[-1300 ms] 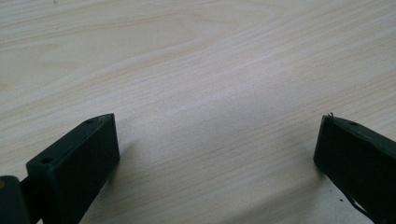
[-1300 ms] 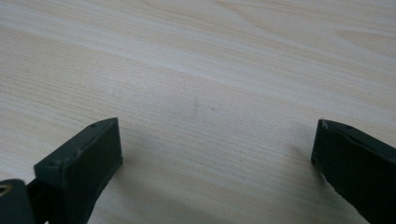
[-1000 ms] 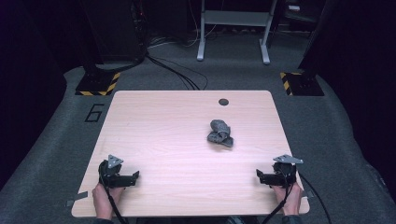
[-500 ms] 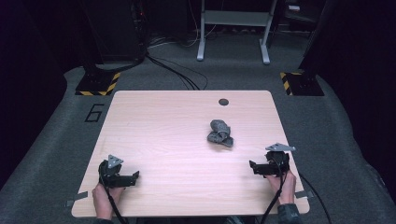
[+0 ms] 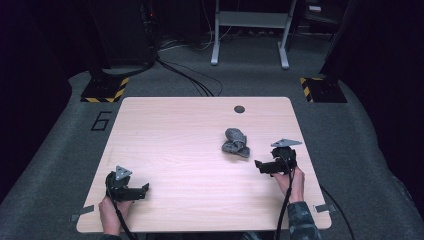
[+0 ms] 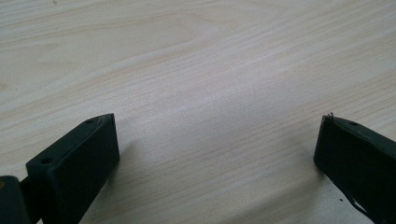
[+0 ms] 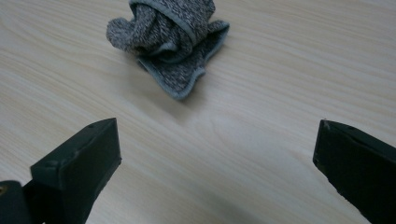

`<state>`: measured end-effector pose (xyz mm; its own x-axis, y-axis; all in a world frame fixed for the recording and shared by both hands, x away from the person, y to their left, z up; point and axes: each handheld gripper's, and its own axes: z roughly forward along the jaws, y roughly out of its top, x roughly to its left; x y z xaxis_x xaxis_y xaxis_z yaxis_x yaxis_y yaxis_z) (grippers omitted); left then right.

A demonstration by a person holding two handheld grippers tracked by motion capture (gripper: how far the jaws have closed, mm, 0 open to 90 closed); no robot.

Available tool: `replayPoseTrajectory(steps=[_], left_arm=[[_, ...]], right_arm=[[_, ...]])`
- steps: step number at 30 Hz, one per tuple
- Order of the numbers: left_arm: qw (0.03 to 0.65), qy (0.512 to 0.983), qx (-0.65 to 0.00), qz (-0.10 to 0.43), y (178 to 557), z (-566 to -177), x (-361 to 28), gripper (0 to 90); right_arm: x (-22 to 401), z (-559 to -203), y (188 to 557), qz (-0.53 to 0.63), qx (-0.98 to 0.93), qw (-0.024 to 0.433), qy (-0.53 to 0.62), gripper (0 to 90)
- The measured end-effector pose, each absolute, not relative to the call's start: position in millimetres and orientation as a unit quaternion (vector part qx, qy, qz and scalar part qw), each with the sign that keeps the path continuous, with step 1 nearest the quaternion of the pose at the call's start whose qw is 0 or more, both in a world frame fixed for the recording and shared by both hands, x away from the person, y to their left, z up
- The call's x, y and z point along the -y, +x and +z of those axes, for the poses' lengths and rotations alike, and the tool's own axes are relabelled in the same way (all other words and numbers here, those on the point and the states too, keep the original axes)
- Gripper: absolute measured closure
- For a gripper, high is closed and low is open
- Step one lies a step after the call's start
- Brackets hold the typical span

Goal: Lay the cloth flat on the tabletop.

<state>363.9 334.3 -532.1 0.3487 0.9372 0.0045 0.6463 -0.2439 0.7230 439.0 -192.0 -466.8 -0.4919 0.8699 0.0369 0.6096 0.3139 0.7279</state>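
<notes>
Lower left of the high view: left gripper (image 5: 131, 189), jaws spread wide over bare, pale wood-grain table (image 5: 180, 150), holding nothing. Lower right: right gripper (image 5: 268, 166), jaws likewise spread and empty, pointed toward the sock bundle (image 5: 235, 142), near but not touching it. The bundle lies right of centre, and at top centre of the right gripper view (image 7: 168, 37): grey marled knit, rolled, with a ribbed flat cuff. It is judged light, soft, compressible and not fragile; the protruding cuff edge or the roll's bulk would suit a pinch. Farther up, a small dark round disc (image 5: 239, 108) sits near the table's far edge.
</notes>
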Motion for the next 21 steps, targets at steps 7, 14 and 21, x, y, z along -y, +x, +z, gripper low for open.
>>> replayPoseTrajectory(steps=[7,14,21], left_arm=[[0.322,0.756,-0.523,0.226,364.0,-532.1,-334.3,0.1],[0.322,0.756,-0.523,0.226,363.9,-532.1,-334.2,0.0],[0.322,0.756,-0.523,0.226,363.9,-532.1,-334.2,0.0]], right_arm=[[171.3,-462.6,461.5,0.355,-0.797,0.172,0.457,0.5],[150.2,-461.9,484.9,0.358,-0.802,0.153,0.452,1.4],[133.0,-463.8,506.3,0.366,-0.804,0.138,0.448,5.4]])
